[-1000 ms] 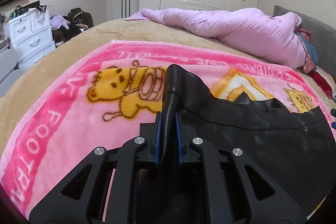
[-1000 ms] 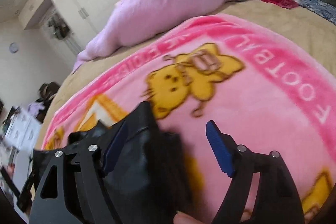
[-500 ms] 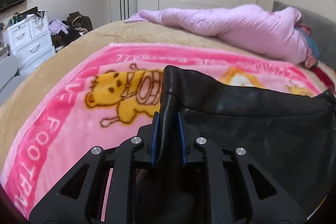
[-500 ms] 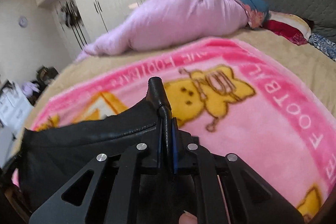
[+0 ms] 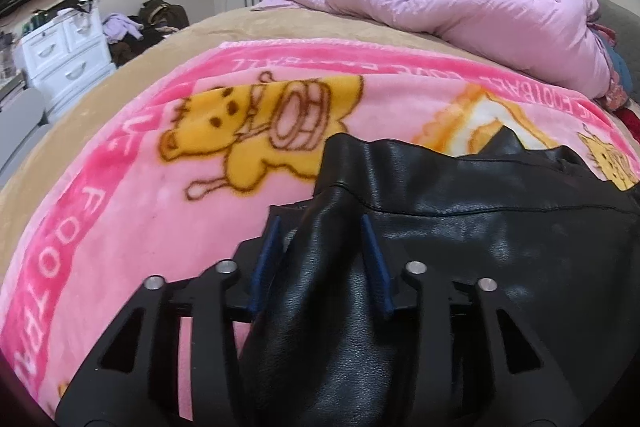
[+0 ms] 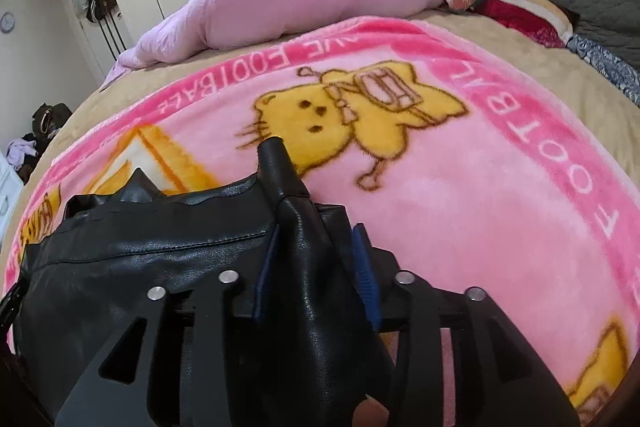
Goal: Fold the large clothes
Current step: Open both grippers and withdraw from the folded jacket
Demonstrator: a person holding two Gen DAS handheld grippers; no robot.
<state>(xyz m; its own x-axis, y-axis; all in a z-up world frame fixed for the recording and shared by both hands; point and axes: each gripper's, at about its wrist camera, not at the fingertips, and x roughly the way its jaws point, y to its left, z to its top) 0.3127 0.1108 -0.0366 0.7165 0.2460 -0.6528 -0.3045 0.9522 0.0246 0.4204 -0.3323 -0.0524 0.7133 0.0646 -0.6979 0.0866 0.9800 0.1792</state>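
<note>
A black leather garment (image 5: 480, 211) lies on the pink blanket (image 5: 120, 195) over the bed. Both the left gripper (image 5: 320, 223) and the right gripper (image 6: 316, 227) have their fingers apart — each straddling a raised corner of leather without pinching it.

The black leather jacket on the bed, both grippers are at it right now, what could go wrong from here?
Both the left gripper and right gripper stand open around folds of the black leather jacket; the smooth leather could slip free. Its bunched far edge might crease into the fold.
</note>
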